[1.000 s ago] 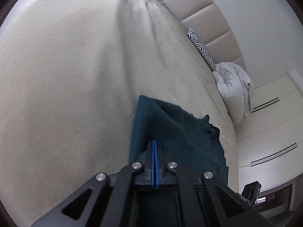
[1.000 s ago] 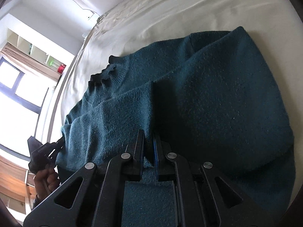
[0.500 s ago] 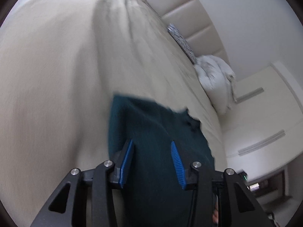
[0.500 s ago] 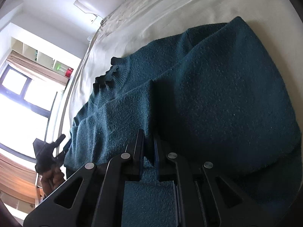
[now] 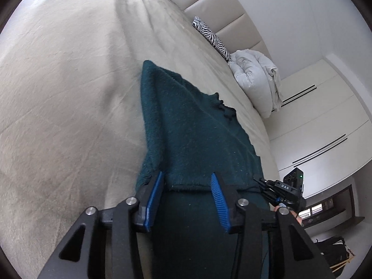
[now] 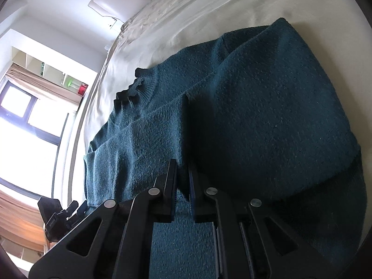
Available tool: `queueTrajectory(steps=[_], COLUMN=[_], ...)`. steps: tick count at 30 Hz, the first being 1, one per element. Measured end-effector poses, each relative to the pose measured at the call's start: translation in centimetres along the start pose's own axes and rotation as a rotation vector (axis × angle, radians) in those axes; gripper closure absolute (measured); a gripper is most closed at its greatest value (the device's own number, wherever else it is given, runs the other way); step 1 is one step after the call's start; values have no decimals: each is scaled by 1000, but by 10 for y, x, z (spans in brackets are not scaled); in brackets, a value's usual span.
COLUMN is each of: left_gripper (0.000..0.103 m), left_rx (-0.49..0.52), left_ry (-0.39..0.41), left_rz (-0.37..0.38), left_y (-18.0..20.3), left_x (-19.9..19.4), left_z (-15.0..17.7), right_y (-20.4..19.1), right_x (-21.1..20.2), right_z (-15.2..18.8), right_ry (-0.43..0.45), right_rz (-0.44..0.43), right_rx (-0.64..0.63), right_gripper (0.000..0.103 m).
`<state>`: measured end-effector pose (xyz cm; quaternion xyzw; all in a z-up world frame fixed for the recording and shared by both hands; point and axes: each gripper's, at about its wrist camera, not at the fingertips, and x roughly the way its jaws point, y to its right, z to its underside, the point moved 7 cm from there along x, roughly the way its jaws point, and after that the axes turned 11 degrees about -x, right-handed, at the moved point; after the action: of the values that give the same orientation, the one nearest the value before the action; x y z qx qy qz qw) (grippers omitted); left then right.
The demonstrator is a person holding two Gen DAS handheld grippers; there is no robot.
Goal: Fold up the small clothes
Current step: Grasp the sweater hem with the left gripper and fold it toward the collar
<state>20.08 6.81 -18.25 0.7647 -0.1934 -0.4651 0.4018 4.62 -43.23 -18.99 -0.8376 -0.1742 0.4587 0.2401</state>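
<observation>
Beige bed [image 5: 69, 81], teal sweater [image 5: 193, 127] folded, left gripper [image 5: 186, 186] wide apart, right gripper [image 6: 182, 176] pinching sweater, zebra pillow [image 5: 209, 37] beyond.

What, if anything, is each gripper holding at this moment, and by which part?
The right gripper pinches the teal sweater at the edge of a folded-over layer. The left gripper is open over the sweater's near edge, holding nothing.

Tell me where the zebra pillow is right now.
The zebra pillow lies at the head of the bed, against the padded headboard and beside the white duvet, well beyond the teal sweater.
</observation>
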Motion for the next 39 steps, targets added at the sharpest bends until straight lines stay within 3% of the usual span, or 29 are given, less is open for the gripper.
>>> queueTrajectory(steps=[8,10,11,13,15,16,18,20,27,33,39], left_gripper=[63,60,53,44,33,33,33,33,33,33,34], left_rx=[-7,-15,-11,8,21,27,43,56,43,-2,14], left_ry=[-7,1,9,28,61,71,71,70,-11,-44,-113], left_rz=[-14,-43,-59,-81,-110,-111,-130,-159,-261,-253,-251], left_y=[-10,-7,-5,-1,-1,1,1,0,-25,-38,-36], left_x=[-7,-14,-20,-35,-57,-67,-85,-99,-122,-144,-146], left_z=[3,7,10,20,34,42,66,89,169,210,240], right_y=[0,5,8,15,17,16,12,5,-7,17,33], right_x=[7,8,5,-9,-35,-47,-75,-102,-173,-220,-231], right_z=[-3,-2,-2,1,6,9,21,37,127,196,245], right_ry=[-6,10,18,54,112,143,212,254,218,164,73], right_rz=[31,-8,-22,6,58,68,86,103,114,177,221], right_rx=[-44,-6,23,84,90,86,80,42,-60,-80,-86], right_gripper=[94,94,94,89,73,57,38,37,38,38,38])
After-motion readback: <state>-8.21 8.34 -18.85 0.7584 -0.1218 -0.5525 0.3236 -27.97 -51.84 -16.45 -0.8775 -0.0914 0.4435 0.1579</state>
